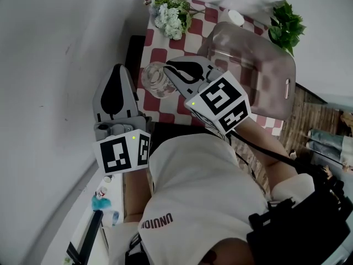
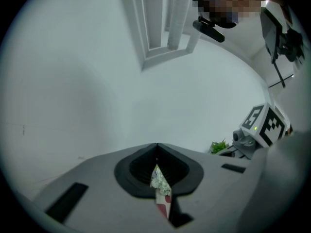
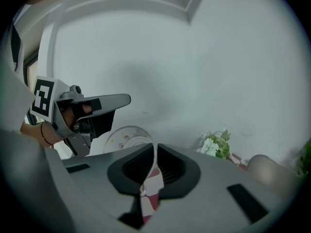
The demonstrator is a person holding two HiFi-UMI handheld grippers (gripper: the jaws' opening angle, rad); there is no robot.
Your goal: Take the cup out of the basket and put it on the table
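Note:
A clear glass cup [image 1: 156, 79] with small printed spots hangs tilted over the left part of the red-and-white checked table [image 1: 160, 55]. My right gripper [image 1: 172, 72] is shut on its rim. In the right gripper view the thin glass wall stands between the jaws [image 3: 155, 148], and the cup [image 3: 125, 137] bulges to the left. The translucent grey basket [image 1: 276, 59] lies to the right of the cup and looks empty. My left gripper [image 1: 118, 70] is shut on nothing and hovers off the table's left edge, beside the cup; its jaws [image 2: 156, 149] meet in the left gripper view.
White flowers [image 1: 172, 12] stand at the table's far left corner and a green plant [image 1: 287, 26] at the far right. A small white object [image 1: 236, 16] sits behind the basket. A pale wall runs along the left. The basket [image 3: 265, 166] fills the table's right side.

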